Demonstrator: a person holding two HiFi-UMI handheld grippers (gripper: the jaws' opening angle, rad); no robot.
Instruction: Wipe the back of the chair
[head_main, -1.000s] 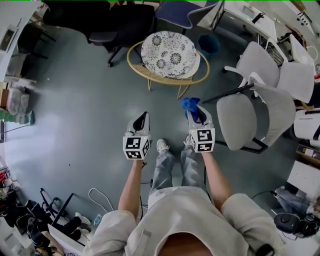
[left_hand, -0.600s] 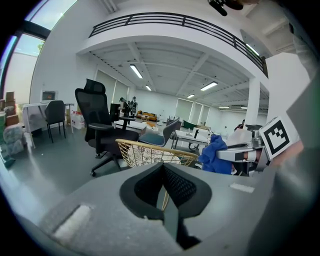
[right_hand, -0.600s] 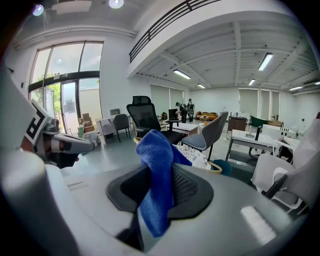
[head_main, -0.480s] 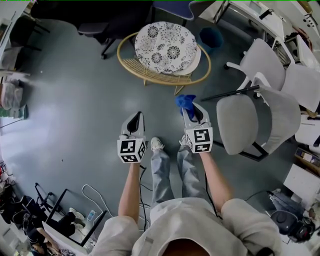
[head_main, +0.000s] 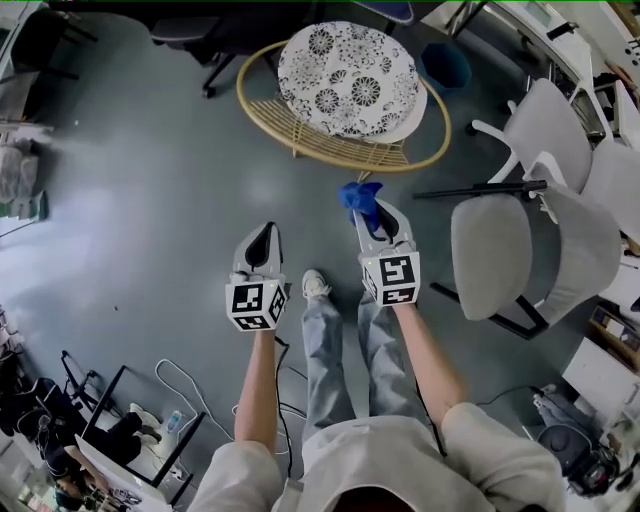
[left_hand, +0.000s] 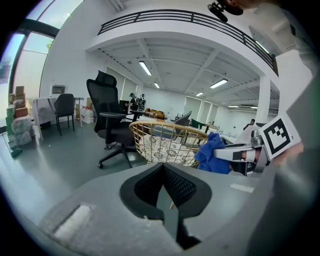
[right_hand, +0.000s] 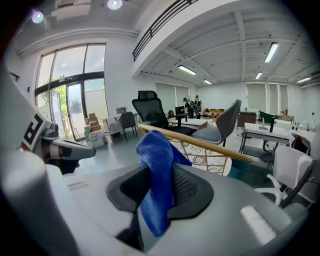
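Nearer the wicker chair (head_main: 310, 140) ahead the soft, light cloth (head_main: 358, 195) has been carried, pinched mid-fold in the right gripper (head_main: 369, 216); left gripper (head_main: 262, 233) jaws pressed together, empty.

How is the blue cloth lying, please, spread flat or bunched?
Bunched: the blue cloth sits crumpled, pinched in the shut right gripper.

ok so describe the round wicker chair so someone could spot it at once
On the grey floor, just ahead of the blue cloth pinched in the right tool, stands a low round chair of pale woven rattan. Its white cushion with dark flower print sets it apart from the plain light grey office chairs to its right.
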